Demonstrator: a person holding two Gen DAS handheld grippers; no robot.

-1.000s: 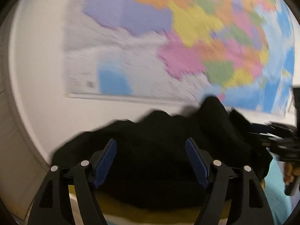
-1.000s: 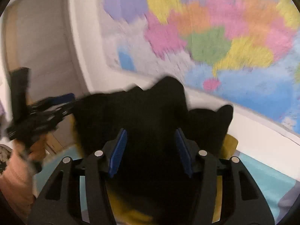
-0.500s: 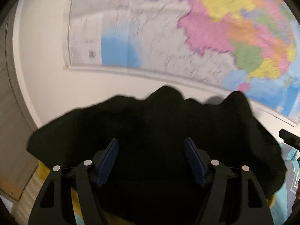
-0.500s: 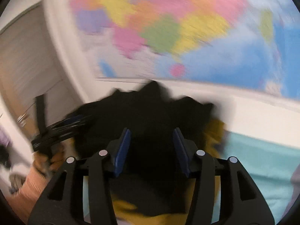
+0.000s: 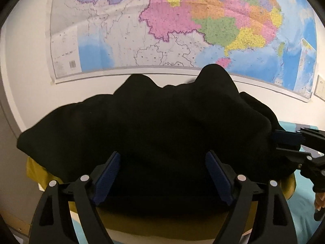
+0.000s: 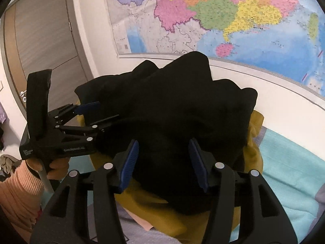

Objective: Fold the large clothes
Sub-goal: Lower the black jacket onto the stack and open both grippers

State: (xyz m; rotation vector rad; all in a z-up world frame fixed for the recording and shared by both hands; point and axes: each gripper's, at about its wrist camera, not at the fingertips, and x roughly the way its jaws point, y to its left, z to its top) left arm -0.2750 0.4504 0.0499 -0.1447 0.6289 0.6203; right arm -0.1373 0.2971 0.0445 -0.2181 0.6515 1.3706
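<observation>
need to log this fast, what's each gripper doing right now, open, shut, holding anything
Left gripper: jaws opening; the black garment bulges between them, grip cannot be told.
Right gripper: jaws opening, same black garment between them, grip cannot be told.

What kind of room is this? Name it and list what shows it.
Probably a bedroom at home. A large wall map hangs on the white wall, a wooden door with a lever handle stands beside it, and the black garment lies on what looks like a bed with a turquoise sheet.
</observation>
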